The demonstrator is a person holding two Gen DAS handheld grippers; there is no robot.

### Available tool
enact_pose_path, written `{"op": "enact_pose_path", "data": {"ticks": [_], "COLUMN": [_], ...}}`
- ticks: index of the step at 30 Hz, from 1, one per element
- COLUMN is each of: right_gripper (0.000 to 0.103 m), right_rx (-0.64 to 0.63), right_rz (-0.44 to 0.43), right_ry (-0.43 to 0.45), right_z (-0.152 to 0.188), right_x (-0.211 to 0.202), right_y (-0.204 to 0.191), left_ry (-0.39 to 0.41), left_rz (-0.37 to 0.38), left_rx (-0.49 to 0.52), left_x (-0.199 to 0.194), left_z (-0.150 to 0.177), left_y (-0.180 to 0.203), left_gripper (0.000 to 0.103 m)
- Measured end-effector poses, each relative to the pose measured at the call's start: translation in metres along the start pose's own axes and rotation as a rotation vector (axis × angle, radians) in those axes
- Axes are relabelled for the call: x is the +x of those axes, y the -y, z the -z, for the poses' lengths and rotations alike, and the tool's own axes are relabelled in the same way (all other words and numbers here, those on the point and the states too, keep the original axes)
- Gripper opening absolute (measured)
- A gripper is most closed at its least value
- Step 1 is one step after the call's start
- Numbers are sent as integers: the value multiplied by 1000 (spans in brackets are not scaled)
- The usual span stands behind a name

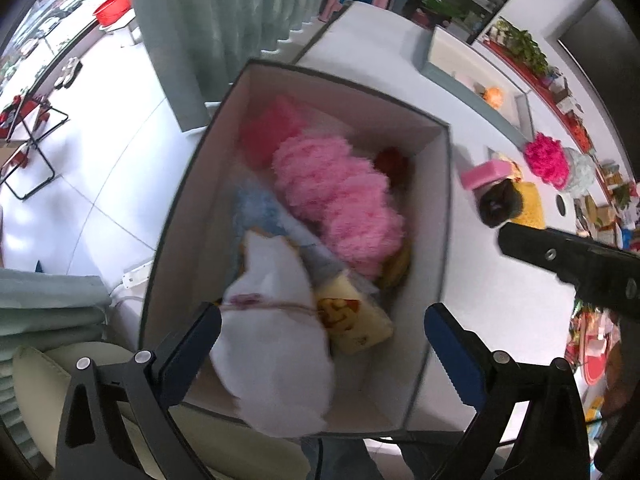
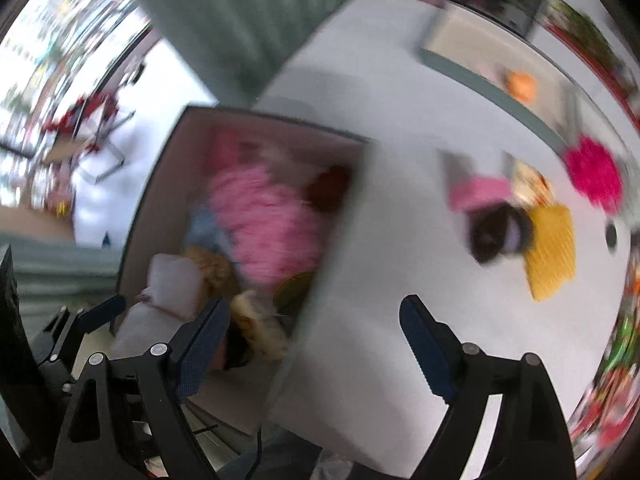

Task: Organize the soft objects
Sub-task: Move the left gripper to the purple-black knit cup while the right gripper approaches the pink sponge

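Left claw [image 1: 322,330] spread wide over box [image 1: 438,216], white pouch [image 1: 276,344] possibly loose; right claw [image 2: 316,338] released, view smeared.

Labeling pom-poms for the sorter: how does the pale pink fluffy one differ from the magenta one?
The pale pink pom-pom lies inside the open box among other soft items; the magenta pom-pom sits out on the white table. The pale one looks larger and elongated, the magenta rounder and more saturated. Both are fluffy.

Shop-like room – goods-crowded shelves [image 1: 576,120], white table [image 1: 400,52]
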State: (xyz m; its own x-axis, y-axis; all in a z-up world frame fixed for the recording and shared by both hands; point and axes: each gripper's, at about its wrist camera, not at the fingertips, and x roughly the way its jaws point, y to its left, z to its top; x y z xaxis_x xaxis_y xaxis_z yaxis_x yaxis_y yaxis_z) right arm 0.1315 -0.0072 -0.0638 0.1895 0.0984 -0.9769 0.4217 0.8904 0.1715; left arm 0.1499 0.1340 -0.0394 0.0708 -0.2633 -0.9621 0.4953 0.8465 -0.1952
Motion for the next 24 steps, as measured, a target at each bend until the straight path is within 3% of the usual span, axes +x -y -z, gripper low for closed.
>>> {"op": "enact_pose_path", "data": {"ticks": [5,9,14,19,22,24], "right_gripper": [89,89,89,89,90,90], "right_rx": [254,422,559,705,729,753], "right_rz": [71,171,-56,-378,-506,-524], "right_ry": [40,-22,-6,54,42,33], "right_z": [23,40,39,22,7,1], "right_x": [-12,2,30,64,93,105], "right_y": [86,163,230,274,289,300], "left_ry": [5,7,-37,-88,-120,-135], "left_rz": [19,19,3,-45,-68,-79], "left_rx": [58,94,114,115,92,83], "left_x": [-9,-14,-6,10,22,29], "left_z": [-8,-11,-6,2,4,6], "left_y": [39,77,123,150,157,161], "left_gripper": [102,102,102,102,102,102]}}
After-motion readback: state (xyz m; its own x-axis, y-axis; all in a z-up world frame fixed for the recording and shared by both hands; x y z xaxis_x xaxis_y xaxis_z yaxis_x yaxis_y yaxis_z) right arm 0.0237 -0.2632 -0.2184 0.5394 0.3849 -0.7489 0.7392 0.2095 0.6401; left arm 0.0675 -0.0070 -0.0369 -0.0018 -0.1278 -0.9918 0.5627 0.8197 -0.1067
